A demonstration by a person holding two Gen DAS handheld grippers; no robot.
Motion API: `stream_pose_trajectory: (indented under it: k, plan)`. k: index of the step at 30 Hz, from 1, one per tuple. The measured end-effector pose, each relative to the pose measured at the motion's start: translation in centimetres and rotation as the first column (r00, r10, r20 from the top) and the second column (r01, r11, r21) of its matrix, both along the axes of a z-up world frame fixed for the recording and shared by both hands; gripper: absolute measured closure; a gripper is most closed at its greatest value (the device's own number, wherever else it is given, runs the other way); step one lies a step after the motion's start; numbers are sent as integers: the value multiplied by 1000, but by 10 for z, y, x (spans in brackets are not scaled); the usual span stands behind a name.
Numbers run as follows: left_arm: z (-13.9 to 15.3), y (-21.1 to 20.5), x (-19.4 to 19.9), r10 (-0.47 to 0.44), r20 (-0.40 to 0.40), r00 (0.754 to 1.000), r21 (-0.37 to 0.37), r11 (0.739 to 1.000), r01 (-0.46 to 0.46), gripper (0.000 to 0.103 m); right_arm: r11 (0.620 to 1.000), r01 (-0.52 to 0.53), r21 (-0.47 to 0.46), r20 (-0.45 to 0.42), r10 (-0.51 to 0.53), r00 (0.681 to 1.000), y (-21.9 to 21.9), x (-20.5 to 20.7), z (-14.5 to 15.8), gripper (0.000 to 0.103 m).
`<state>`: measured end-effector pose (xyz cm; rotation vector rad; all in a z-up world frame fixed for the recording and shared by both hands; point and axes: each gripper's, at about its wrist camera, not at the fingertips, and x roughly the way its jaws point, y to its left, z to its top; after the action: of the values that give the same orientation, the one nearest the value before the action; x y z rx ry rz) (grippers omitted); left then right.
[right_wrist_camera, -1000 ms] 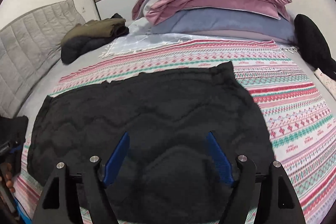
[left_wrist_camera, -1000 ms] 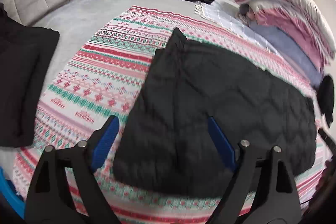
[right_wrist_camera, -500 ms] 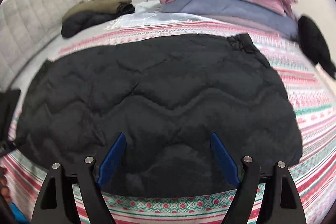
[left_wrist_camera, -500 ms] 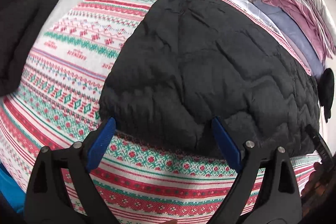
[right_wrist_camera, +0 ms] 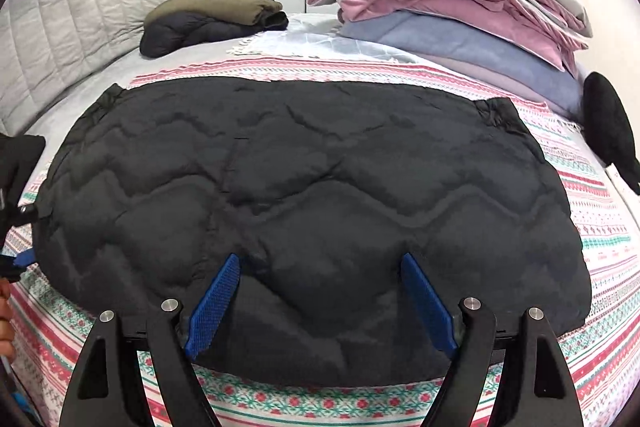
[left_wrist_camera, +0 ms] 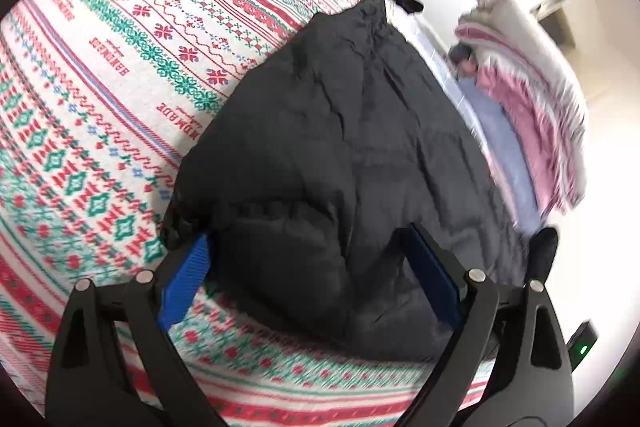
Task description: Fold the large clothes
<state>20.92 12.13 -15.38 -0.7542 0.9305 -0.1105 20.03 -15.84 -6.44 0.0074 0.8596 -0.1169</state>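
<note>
The patterned blanket (left_wrist_camera: pixel 132 75) is showing small red woven words, upside down and repeating between the bands; they seem to be reading "HANDMADE", with a thin script line beneath staying illegible.

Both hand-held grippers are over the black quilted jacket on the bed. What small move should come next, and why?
Probably lower both and close on the near hem. The left hand-held gripper and right hand-held gripper have open jaws straddling the near edge of the black quilted jacket, which lies flat on the patterned blanket, ungripped and unfolded.
</note>
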Motion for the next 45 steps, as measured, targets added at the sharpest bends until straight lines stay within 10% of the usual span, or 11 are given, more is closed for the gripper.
stream_pose_trajectory:
  k: [8, 15, 21, 29, 35, 39, 45]
  plan:
    - [-9, -4, 11, 126, 37, 991, -111, 986, -121, 10, 1000, -4, 21, 29, 3, 1000, 10, 1, -2, 19]
    - [-11, 3, 25, 161, 40, 986, -187, 971, -151, 74, 999, 8, 42, 49, -10, 999, 14, 3, -1, 19]
    - [23, 10, 14, 186, 136, 973, -178, 971, -161, 87, 997, -14, 80, 117, 5, 993, 20, -2, 12, 19]
    - [101, 22, -42, 159, 439, 884, 49, 979, -200, 89, 970, -161, 185, 200, 123, 972, 51, -6, 30, 19]
    - [136, 16, -76, 37, 626, 779, 95, 988, -124, 89, 850, -363, 382, 132, 339, 931, 111, 15, 11, 19]
    - [139, -6, -75, -75, 663, 745, 129, 992, -15, 89, 743, -410, 529, 76, 440, 895, 139, 30, -12, 19]
    - [137, -46, -58, -204, 668, 715, 145, 979, 143, 89, 731, -336, 594, 74, 366, 927, 90, 30, 11, 19]
